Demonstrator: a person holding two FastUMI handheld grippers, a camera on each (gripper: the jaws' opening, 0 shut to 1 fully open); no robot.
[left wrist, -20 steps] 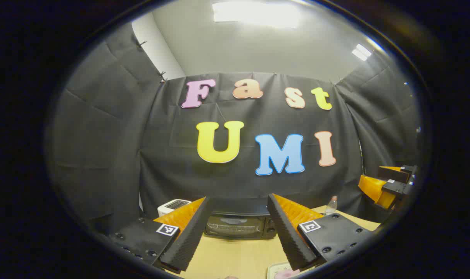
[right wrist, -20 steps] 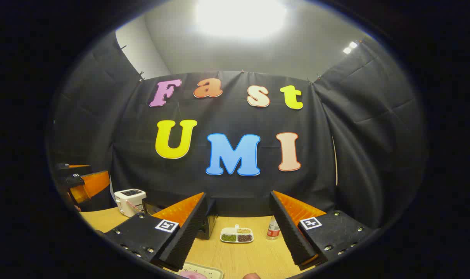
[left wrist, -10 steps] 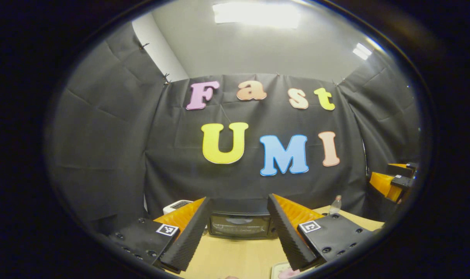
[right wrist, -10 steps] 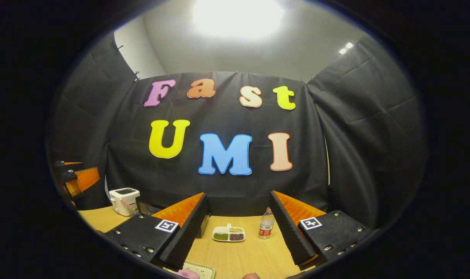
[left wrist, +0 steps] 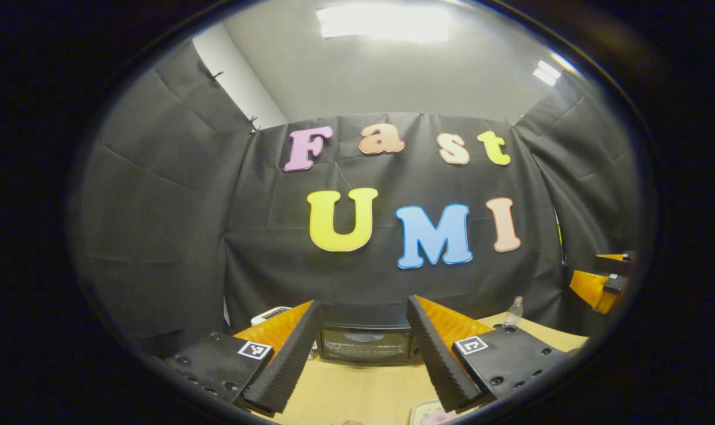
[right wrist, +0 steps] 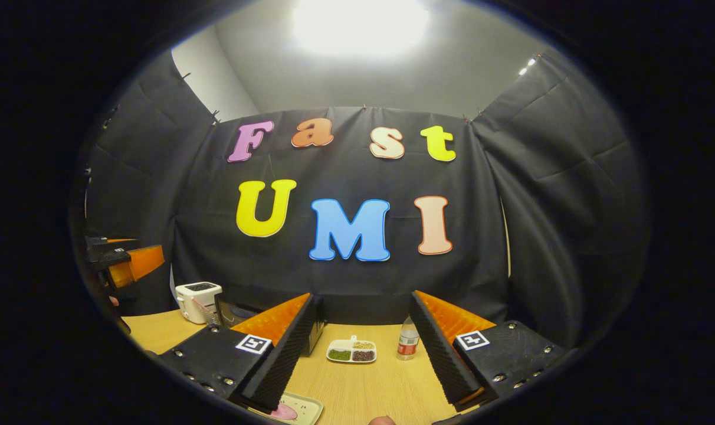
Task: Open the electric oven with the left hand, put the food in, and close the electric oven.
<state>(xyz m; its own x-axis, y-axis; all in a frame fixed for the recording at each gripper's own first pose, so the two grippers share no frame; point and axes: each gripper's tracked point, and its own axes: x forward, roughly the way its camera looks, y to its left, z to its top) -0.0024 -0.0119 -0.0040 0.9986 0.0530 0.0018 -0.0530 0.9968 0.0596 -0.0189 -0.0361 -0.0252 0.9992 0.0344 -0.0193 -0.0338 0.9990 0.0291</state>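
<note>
right gripper (right wrist: pixel 357 354) has been swung slightly; jaws wide, nothing held. left gripper (left wrist: pixel 357 360) likewise wide, aimed at oven (left wrist: pixel 366 344), door closed. every step remains.

toaster (left wrist: pixel 273 311) mostly hidden, tray (right wrist: pixel 301 409) cut off, oven (right wrist: pixel 239 311) half hidden

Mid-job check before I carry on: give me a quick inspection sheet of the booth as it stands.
Surface: wooden table, level.
Job's things: black oven at the back, door shut; pink food on a tray at the near edge.
Clutter: white toaster left of the oven; divided dish of grains; small bottle upright beside it.
Grippers: left gripper open, aimed at the oven, not touching it; right gripper open, holding nothing.
Cables: nothing seen.
Surroundings: black cloth walls, ceiling lights on.
</note>
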